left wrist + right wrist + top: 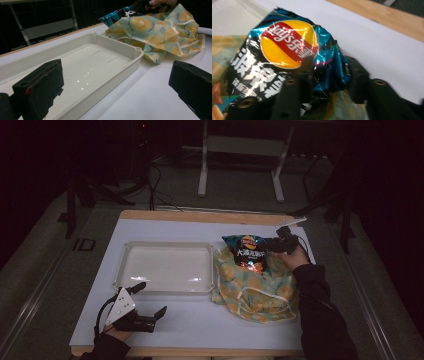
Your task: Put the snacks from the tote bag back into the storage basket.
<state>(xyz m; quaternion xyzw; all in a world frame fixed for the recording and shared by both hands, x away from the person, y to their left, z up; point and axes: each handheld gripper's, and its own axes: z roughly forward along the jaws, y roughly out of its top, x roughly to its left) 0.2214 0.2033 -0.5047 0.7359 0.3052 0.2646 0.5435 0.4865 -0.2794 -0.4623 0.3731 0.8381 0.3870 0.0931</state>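
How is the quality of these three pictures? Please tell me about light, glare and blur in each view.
High view: dim, the room behind nearly black, soft glare on the white tray. Left gripper view: brighter and sharp on the fruit-print cloth, small light spots in the tray, the near jaws soft. Right gripper view: the chip bag shines with glare on its foil, and the jaws pinching it are blurred.

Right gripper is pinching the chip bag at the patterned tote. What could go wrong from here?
1. The right gripper pinches just a crumpled edge of the chip bag, so the foil may slip out or tear on lifting.
2. The bag's lower end sits in the fruit-print tote; the cloth could snag and drag along.
3. A tighter squeeze might crush the chips.
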